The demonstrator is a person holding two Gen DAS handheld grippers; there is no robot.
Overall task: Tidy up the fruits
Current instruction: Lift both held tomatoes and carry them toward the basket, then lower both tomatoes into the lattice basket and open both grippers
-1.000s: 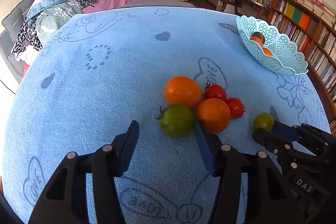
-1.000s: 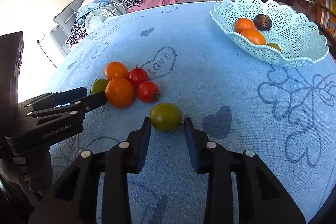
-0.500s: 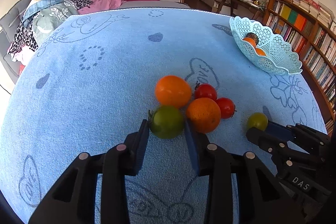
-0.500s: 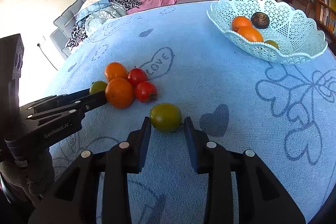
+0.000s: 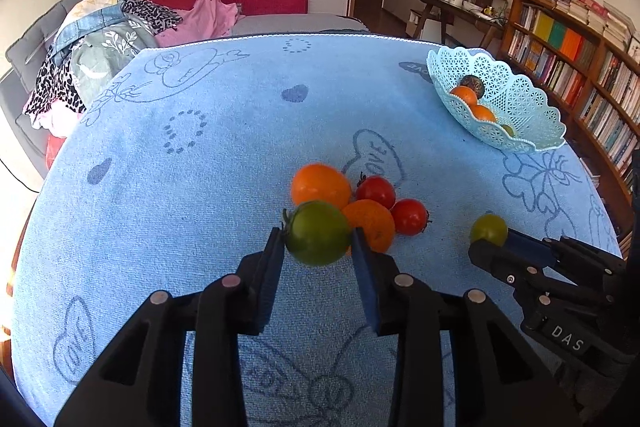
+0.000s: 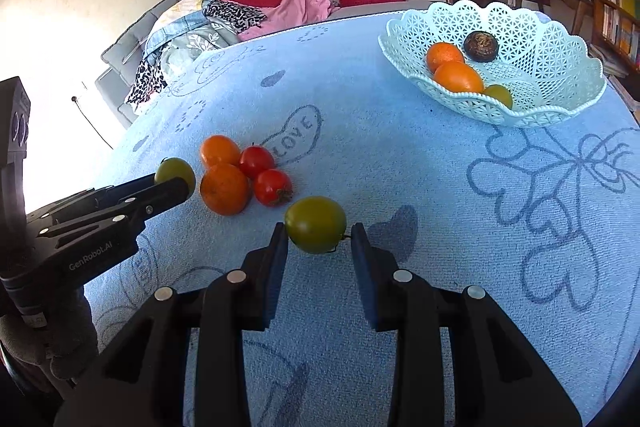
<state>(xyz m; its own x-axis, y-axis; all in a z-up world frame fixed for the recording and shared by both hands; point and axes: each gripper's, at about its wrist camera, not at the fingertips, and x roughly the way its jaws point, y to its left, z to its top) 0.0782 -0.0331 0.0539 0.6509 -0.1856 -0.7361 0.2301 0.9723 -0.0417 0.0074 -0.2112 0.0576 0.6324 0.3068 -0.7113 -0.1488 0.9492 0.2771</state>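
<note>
Left tool: our left tool (image 5: 318,247) is clamped on a green tomato (image 5: 318,233), one pad on each side of it; in the right wrist view the same tool (image 6: 176,185) comes in from the left edge with that tomato (image 6: 175,171) at its tip.
Loose fruit: just beside the gripped tomato we see two oranges (image 5: 321,185) (image 5: 370,223) and two red tomatoes (image 5: 376,191) (image 5: 409,217) bunched together on the surface (image 5: 180,187), which wears a blue cloth with heart and "LOVE" prints.
Right tool: our right tool (image 6: 318,243) is closed down on a second green tomato (image 6: 316,229), its stem toward the right pad; we cannot tell whether this tomato rests on the cloth or is off it. It sits apart from the bunch, to its right.
Basket: a pale lattice basket (image 6: 560,47) stands well apart at the far right of the surface, holding two oranges (image 6: 458,77), a dark round fruit (image 6: 481,45) and a greenish fruit (image 6: 499,95).
</note>
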